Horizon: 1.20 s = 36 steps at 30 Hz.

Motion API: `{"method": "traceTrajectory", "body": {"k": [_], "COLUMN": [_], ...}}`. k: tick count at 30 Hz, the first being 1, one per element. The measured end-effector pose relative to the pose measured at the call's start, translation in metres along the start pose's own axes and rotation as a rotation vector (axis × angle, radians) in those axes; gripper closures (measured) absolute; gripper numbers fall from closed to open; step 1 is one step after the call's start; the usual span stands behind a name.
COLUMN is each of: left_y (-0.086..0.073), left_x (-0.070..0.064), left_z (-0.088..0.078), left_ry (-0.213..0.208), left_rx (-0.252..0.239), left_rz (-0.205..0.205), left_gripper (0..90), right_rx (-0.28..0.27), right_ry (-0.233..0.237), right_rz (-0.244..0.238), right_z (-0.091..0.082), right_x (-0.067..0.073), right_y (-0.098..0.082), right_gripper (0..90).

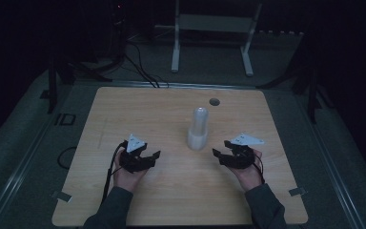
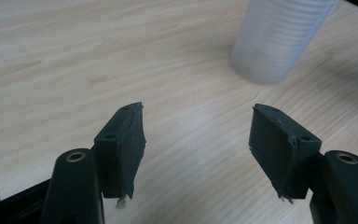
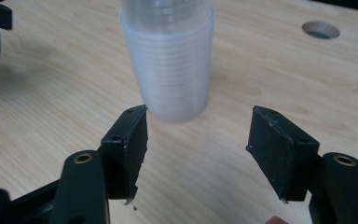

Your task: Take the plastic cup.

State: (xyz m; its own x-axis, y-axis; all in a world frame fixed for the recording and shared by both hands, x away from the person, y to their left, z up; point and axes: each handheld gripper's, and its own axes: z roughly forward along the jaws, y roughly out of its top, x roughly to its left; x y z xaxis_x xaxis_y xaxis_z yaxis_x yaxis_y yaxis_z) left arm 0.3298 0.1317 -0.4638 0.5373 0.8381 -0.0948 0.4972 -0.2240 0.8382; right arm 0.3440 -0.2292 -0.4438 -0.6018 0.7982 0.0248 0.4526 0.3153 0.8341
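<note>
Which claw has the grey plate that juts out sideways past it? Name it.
The right claw. In the high view its grey plate lies flat and juts out to the side, while the left claw's plate stands as a compact triangle above it.

Tabletop [image 1: 124, 109]: light wood-grain board with rounded corners, seen from above; it bears everything listed below.
Stack of cups [image 1: 198, 129]: translucent white, nested, standing upright directly on the tabletop, near the middle of the board; its ribbed rims show in the left gripper view [image 2: 279, 37] and the right gripper view [image 3: 170, 56].
Round hole [image 1: 214, 101]: dark cable opening cut through the tabletop, just beyond the stack of cups, toward the far edge; also in the right gripper view [image 3: 320, 30].
Surface around the stack of cups: bare wood on every side.
Floor [image 1: 28, 143]: grey, surrounding the tabletop; cables lie on it beyond the far edge.
</note>
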Motion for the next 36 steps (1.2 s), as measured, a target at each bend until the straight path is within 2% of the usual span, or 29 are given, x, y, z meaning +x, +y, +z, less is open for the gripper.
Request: {"method": "traceTrajectory", "body": {"k": [4, 6, 8, 11, 15, 16, 19, 23, 26, 30, 32, 36], "left_y": [0.009, 0.011, 0.018, 0.023, 0.027, 0.030, 0.032, 0.038, 0.040, 0.041, 0.041, 0.044], "left_x": [-0.005, -0.006, -0.007, -0.009, -0.014, -0.018, -0.022, -0.029, -0.033, -0.037, -0.040, -0.044], "left_z": [0.008, 0.011, 0.018, 0.024, 0.029, 0.032, 0.035, 0.041, 0.048, 0.056, 0.064, 0.069], "left_ry": [-0.013, -0.016, -0.036, -0.053, -0.067, -0.071, -0.079, -0.097, -0.106, -0.107, -0.119, -0.133], "left_rx": [-0.006, -0.003, 0.016, 0.009, -0.012, -0.021, -0.033, -0.075, -0.080, -0.071, -0.067, -0.069], "left_rz": [0.015, 0.020, 0.023, 0.021, 0.035, 0.057, 0.069, 0.087, 0.095, 0.110, 0.105, 0.118], "left_gripper": [35.7, 39.3, 41.2, 41.2, 37.1, 35.6, 34.0, 31.9, 30.9, 30.4, 30.4, 29.4], "right_rx": [-0.023, -0.029, -0.047, -0.057, -0.064, -0.067, -0.072, -0.084, -0.084, -0.094, -0.103, -0.115], "right_ry": [-0.005, -0.006, -0.006, -0.002, 0.003, 0.007, 0.009, 0.024, 0.033, 0.043, 0.044, 0.048], "right_rz": [-0.002, -0.005, -0.014, -0.020, -0.033, -0.038, -0.040, -0.041, -0.044, -0.051, -0.050, -0.047], "right_z": [-0.002, -0.002, -0.003, -0.003, -0.002, 0.000, 0.001, 0.003, 0.006, 0.008, 0.011, 0.013], "right_x": [-0.003, -0.003, -0.003, -0.002, -0.001, 0.000, 0.001, 0.002, 0.004, 0.007, 0.008, 0.007], "right_y": [0.010, 0.013, 0.022, 0.030, 0.036, 0.040, 0.042, 0.048, 0.052, 0.055, 0.059, 0.066], "right_gripper": [37.3, 37.3, 37.3, 37.2, 37.3, 37.5, 37.7, 37.3, 32.8, 31.7, 31.3, 31.4]}}
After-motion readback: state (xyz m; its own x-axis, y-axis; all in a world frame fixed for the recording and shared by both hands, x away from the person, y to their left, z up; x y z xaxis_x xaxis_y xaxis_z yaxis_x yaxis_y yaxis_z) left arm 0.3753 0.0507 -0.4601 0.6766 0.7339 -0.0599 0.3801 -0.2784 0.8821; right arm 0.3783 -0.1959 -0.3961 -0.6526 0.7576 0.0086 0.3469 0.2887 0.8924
